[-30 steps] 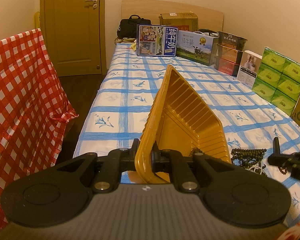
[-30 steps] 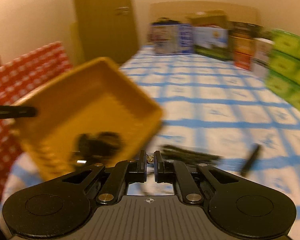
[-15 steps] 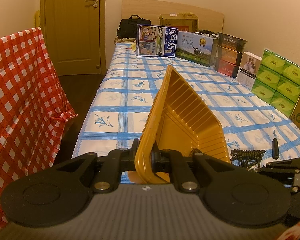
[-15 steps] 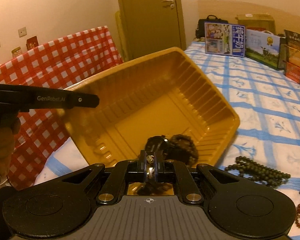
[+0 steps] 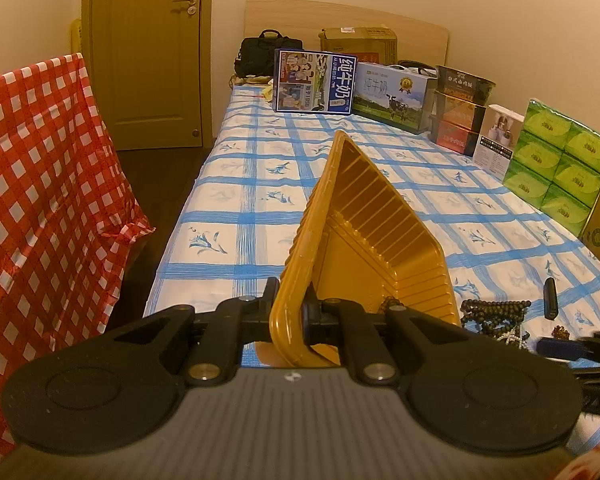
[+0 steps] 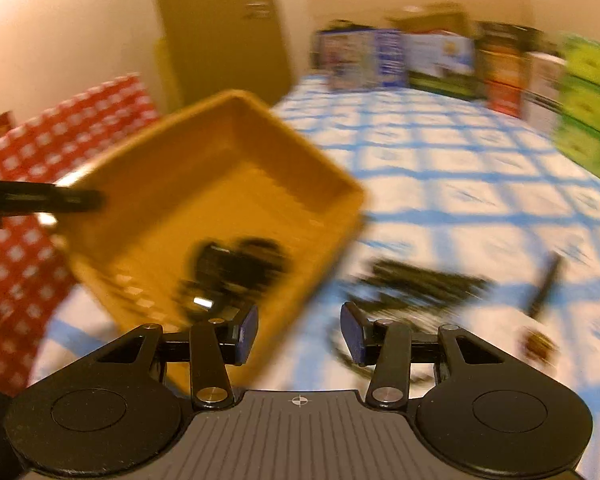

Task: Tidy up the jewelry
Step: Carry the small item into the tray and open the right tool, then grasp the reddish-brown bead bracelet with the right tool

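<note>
My left gripper (image 5: 290, 312) is shut on the near rim of a yellow ribbed tray (image 5: 380, 240), which it holds tilted up on edge above the bed. In the blurred right wrist view, a dark clump of beads (image 6: 236, 268) lies in the tray (image 6: 204, 184). My right gripper (image 6: 298, 334) hangs just in front of the tray's lower corner. Its jaws are opening and nothing is between the blue pads (image 6: 248, 332). A dark bead necklace (image 5: 492, 312) lies on the cloth to the right of the tray.
The bed has a blue-checked cloth (image 5: 260, 184). A black stick-like item (image 5: 550, 298) and a small amber piece (image 6: 540, 344) lie beside the necklace. Boxes (image 5: 316, 80) and green tissue packs (image 5: 556, 164) line the far and right edges. A red-checked cover (image 5: 40, 184) hangs at left.
The right gripper was shut over the tray with dark beads at its tips. Now its jaws stand apart, the beads lie in the tray, and the view has swung right. The left gripper has not moved.
</note>
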The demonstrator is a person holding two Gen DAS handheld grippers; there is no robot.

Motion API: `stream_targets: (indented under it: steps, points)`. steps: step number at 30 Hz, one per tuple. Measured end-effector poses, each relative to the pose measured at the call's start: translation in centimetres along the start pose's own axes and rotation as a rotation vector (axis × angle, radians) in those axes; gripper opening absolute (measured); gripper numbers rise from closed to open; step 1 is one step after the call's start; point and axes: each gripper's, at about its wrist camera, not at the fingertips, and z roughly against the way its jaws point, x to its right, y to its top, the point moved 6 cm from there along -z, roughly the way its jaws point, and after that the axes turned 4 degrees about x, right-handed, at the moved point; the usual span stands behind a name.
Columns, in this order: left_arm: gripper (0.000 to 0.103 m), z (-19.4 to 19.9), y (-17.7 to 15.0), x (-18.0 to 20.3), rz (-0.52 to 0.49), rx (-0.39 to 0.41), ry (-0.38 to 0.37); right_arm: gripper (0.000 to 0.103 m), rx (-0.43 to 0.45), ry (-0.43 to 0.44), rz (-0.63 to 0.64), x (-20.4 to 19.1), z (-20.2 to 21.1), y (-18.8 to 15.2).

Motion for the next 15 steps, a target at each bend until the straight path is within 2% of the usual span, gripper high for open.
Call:
stream_targets:
  steps: [7,10,15]
  points:
    - [0.009,0.0,0.0,0.0,-0.001,0.000,0.000,0.046,-0.012,-0.243,-0.096,8.7,2.8,-1.9]
    - [0.009,0.0,0.0,0.0,-0.002,-0.001,0.000,0.046,-0.016,-0.297,-0.098,11.0,3.4,-2.2]
    - [0.009,0.0,0.0,0.0,-0.001,0.000,0.000,0.046,-0.024,-0.322,-0.084,12.9,3.0,-2.1]
